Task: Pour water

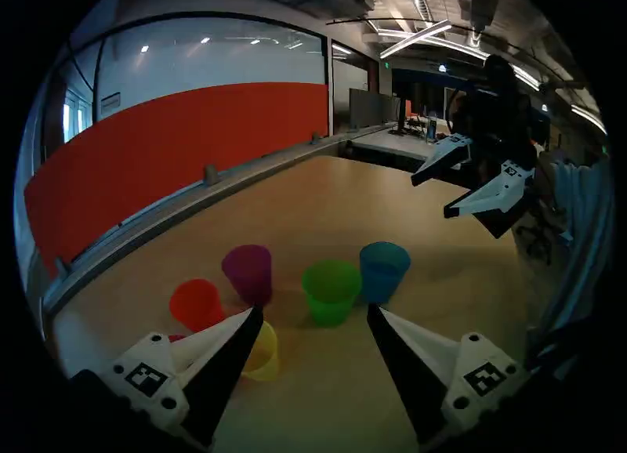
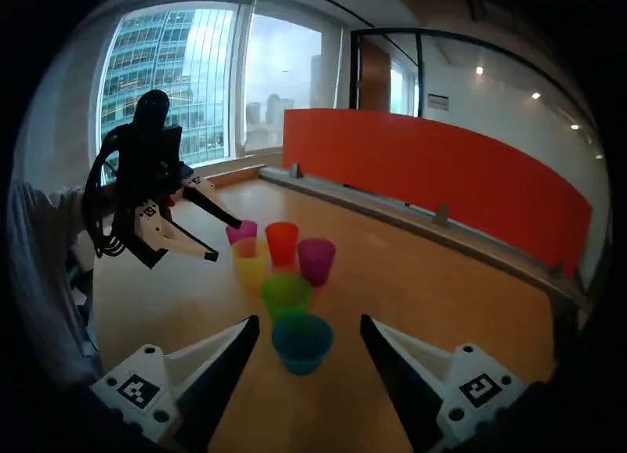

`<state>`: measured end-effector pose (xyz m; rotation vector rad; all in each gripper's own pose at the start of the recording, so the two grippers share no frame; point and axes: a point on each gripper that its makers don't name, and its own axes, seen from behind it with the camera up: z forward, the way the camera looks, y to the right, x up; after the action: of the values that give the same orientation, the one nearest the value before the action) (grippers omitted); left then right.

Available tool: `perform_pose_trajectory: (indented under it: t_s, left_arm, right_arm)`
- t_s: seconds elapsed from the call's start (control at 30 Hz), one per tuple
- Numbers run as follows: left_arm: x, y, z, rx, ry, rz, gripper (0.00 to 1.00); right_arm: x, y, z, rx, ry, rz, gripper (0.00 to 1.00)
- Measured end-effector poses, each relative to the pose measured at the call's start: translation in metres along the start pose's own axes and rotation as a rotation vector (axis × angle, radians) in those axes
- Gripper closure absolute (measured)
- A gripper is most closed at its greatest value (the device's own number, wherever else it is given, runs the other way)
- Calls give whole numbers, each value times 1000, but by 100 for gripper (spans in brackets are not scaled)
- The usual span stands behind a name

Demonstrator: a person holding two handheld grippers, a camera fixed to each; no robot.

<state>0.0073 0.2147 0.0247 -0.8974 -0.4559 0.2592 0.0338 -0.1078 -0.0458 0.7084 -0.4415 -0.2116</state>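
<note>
Wood-toned tabletop [image 1: 329, 202] carries cluster of coloured plastic cups [image 2: 286, 292]; orange partition wall [image 1: 180, 147] along edge, tall windows [image 2: 180, 85]. Left gripper [image 1: 312, 309], right gripper [image 2: 308, 320] both spread, holding nothing.

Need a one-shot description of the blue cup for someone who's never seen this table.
On the wooden table running along the orange wall panel stands a cluster of coloured plastic cups. The blue cup is at the cluster's end nearest the right gripper, beside the green cup. It is the only blue one among them.
</note>
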Motion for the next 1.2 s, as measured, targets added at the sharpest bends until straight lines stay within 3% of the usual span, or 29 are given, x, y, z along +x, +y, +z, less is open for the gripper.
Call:
perform_pose_trajectory:
  t_s: [0.6, 1.2]
  left_arm:
    - [-18, 8, 38, -46, -82, 55, 1]
    - [-25, 13, 76, -71, -132, 56, 1]
  right_arm:
    - [-11, -4, 12, 19, -27, -8, 0]
    - [-19, 1, 18, 20, -44, -7, 0]
